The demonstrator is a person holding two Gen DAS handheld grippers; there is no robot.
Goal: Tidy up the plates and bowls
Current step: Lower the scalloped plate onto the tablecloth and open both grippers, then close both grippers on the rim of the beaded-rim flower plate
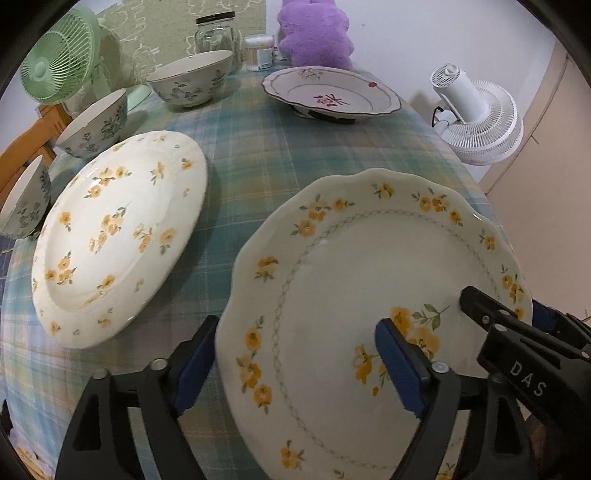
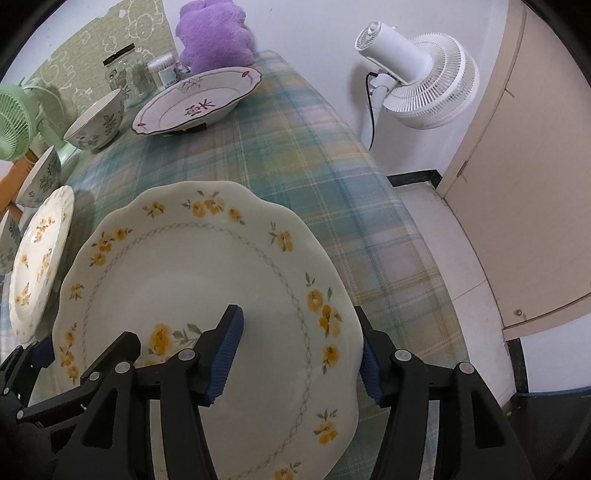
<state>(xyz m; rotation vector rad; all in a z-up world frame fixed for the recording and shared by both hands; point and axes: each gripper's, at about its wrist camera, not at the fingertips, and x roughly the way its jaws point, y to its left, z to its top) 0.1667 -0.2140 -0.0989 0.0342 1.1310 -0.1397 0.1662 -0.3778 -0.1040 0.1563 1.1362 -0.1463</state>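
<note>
A scalloped plate with yellow flowers (image 1: 351, 266) (image 2: 192, 273) lies on the plaid tablecloth, nearest to me. My left gripper (image 1: 297, 369) is open and straddles the plate's left rim, one blue pad outside the edge and the other over the plate's face. My right gripper (image 2: 299, 356) is open astride the right rim in the same way; its black fingertip (image 1: 476, 306) shows in the left wrist view. A round yellow-flowered plate (image 1: 118, 236) (image 2: 40, 258) lies to the left. A purple-flowered plate (image 1: 332, 92) (image 2: 199, 99) sits at the back on something dark.
Three blue-patterned bowls (image 1: 192, 77) (image 1: 96, 125) (image 1: 26, 203) line the left and back. Behind them are a green fan (image 1: 59, 59), a glass jar (image 1: 216, 33) and a purple plush (image 1: 314, 33). A white fan (image 2: 417, 81) stands on the floor past the table's right edge (image 2: 406, 206).
</note>
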